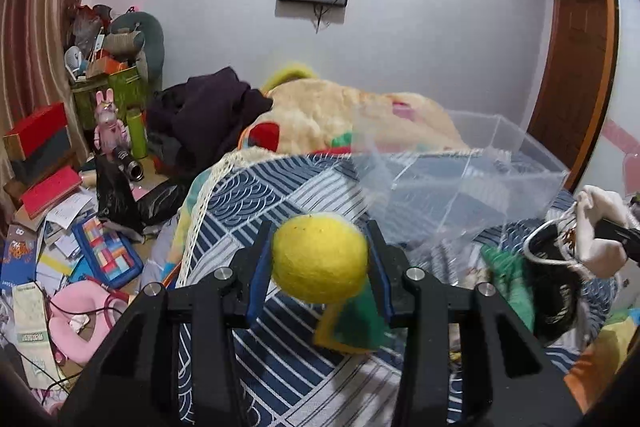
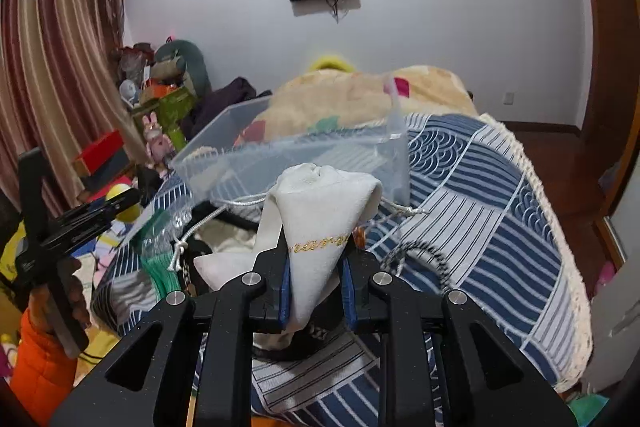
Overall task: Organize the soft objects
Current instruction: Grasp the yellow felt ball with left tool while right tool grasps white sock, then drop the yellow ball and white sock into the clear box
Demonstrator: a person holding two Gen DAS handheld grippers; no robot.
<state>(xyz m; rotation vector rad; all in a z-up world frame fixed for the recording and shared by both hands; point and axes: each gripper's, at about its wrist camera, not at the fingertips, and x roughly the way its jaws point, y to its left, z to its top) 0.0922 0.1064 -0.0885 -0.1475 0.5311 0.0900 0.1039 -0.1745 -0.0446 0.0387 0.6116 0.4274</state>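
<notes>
While both grippers are loaded, notes run as follows:

L gripper [image 1: 320, 259]: jaws closed on yellow ball [image 1: 320, 257], held above the quilt [image 1: 280, 367], near the bin's front edge.
R gripper [image 2: 314, 291]: jaws clamped on white pouch [image 2: 320, 223] at its mid/lower body; top end flops fwd, drawstring [image 2: 208, 219] trails to the left.
Bin [image 2: 288, 155]: clear plastic, sits on quilt ahead of both grippers; looks empty, prob the drop spot.
Handling, ball: felt-like, light, squashy; grip across the middle w/ mild squeeze, low slip risk.
Handling, pouch: limp cloth, light, sags; cord could snag on nearby stuff, so lift high over the rim.
L view only: ball grip close-up, green-yellow felt piece [image 1: 352, 327] below it, floor clutter.
R view only: gold lettering on pouch, quilt's fringed right edge, L gripper from the side.
</notes>
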